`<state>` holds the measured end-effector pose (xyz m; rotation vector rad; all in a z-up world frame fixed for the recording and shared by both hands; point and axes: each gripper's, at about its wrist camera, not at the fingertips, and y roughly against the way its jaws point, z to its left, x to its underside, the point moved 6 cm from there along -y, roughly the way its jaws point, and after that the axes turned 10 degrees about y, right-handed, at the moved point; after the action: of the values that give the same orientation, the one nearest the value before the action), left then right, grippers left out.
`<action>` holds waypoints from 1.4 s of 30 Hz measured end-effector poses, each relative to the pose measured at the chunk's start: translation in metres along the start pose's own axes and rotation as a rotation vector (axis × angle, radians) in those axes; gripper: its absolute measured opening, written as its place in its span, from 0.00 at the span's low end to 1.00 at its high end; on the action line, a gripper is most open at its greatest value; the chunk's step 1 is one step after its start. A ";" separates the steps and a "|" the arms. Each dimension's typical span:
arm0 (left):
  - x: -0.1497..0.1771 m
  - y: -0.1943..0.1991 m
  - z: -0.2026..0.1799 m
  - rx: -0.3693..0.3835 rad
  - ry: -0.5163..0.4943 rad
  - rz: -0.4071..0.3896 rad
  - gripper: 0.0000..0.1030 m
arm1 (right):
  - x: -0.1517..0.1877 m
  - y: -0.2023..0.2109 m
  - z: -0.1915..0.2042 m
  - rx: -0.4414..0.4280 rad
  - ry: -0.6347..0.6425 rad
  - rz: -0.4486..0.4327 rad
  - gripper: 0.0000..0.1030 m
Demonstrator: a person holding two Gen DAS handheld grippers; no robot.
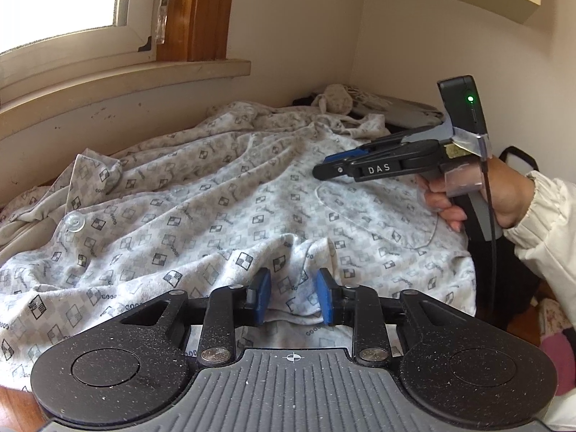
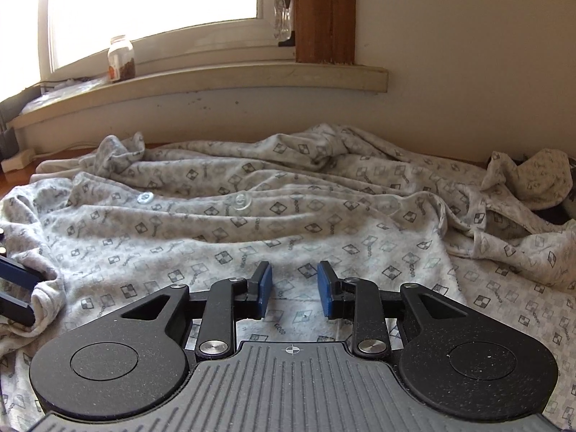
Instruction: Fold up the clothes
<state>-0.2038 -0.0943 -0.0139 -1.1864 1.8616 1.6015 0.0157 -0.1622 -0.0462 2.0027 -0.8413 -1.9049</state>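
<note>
Each gripper, the left gripper (image 1: 293, 297) and the right gripper (image 2: 295, 293), is matte black with blue pads (image 1: 262, 295), silver screws (image 1: 215, 355) and a ribbed grey base. Seen from the side, the right one bears white letters "DAS" (image 1: 378, 169), a green light (image 1: 470, 99) and a black cable (image 1: 490, 216). The person's hand (image 1: 478, 194) comes out of a white sleeve (image 1: 543, 223) with a gathered cuff.

1. The garment (image 2: 288, 223) lies spread and rumpled below the windowsill (image 2: 223, 79), its far edge bunched along the wall under the sill.
2. A jar (image 2: 121, 58) stands on the windowsill, toward its left end in the right wrist view.
3. The right gripper (image 2: 294, 293) hangs over the garment's near part — cloth lies flat beneath and between its fingers.
4. The left gripper (image 1: 293, 297) sits at the garment's near edge, a raised fold of cloth between its fingers.
5. In the left wrist view the right gripper (image 1: 325, 167) is on the garment's right side, above the cloth — the hand (image 1: 478, 194) holding it is farther right, off the garment
</note>
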 end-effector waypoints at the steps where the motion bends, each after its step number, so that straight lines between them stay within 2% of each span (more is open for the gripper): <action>1: 0.001 0.003 0.001 0.007 0.002 0.002 0.01 | 0.000 0.000 -0.001 -0.003 -0.005 -0.001 0.29; 2: 0.001 0.008 0.001 0.014 0.008 -0.003 0.00 | 0.000 0.001 -0.002 -0.006 -0.012 -0.003 0.29; 9: 0.020 0.088 0.022 -0.119 -0.052 -0.088 0.00 | 0.001 0.001 -0.003 -0.009 -0.018 -0.004 0.29; 11: 0.021 0.116 0.033 -0.134 -0.034 -0.100 0.00 | 0.001 0.000 -0.001 -0.005 -0.008 -0.002 0.30; 14: 0.010 0.131 0.042 -0.119 0.016 -0.109 0.00 | 0.000 0.000 0.000 -0.005 0.003 0.001 0.33; 17: 0.000 0.114 0.033 -0.095 0.021 -0.104 0.06 | 0.000 0.000 0.000 -0.003 0.001 0.000 0.33; 18: 0.000 0.102 0.025 -0.080 0.010 -0.092 0.15 | 0.000 0.000 0.000 -0.003 0.000 0.000 0.33; 21: 0.001 0.067 0.002 -0.043 -0.027 -0.061 0.32 | 0.000 0.000 -0.001 -0.003 -0.001 -0.001 0.33; 24: 0.003 0.033 -0.013 -0.015 -0.047 -0.027 0.32 | 0.001 0.000 -0.001 -0.003 -0.002 -0.002 0.33; 27: 0.003 0.006 -0.011 -0.025 -0.032 0.002 0.32 | 0.001 0.001 -0.001 0.000 -0.001 -0.006 0.33; 30: 0.001 -0.007 -0.005 -0.021 -0.013 0.015 0.40 | 0.001 0.002 -0.002 0.003 -0.003 -0.013 0.33; 34: -0.001 -0.010 -0.005 -0.026 -0.029 0.018 0.38 | 0.000 0.003 -0.004 0.001 -0.018 -0.023 0.33; 35: 0.000 -0.009 -0.005 -0.022 -0.032 0.015 0.27 | 0.000 0.003 -0.004 -0.002 -0.021 -0.024 0.33; 36: 0.001 -0.006 -0.004 -0.014 -0.026 0.012 0.09 | 0.000 0.003 -0.004 -0.006 -0.023 -0.024 0.33; 37: 0.002 -0.003 -0.003 -0.002 -0.015 0.009 0.06 | 0.001 0.003 -0.005 -0.010 -0.026 -0.023 0.33; 42: 0.002 0.041 0.008 -0.004 0.000 -0.050 0.05 | 0.002 0.001 -0.005 -0.019 -0.034 -0.013 0.33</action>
<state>-0.2398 -0.0885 0.0065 -1.2252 1.8153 1.5787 0.0202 -0.1648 -0.0463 1.9747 -0.8177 -1.9515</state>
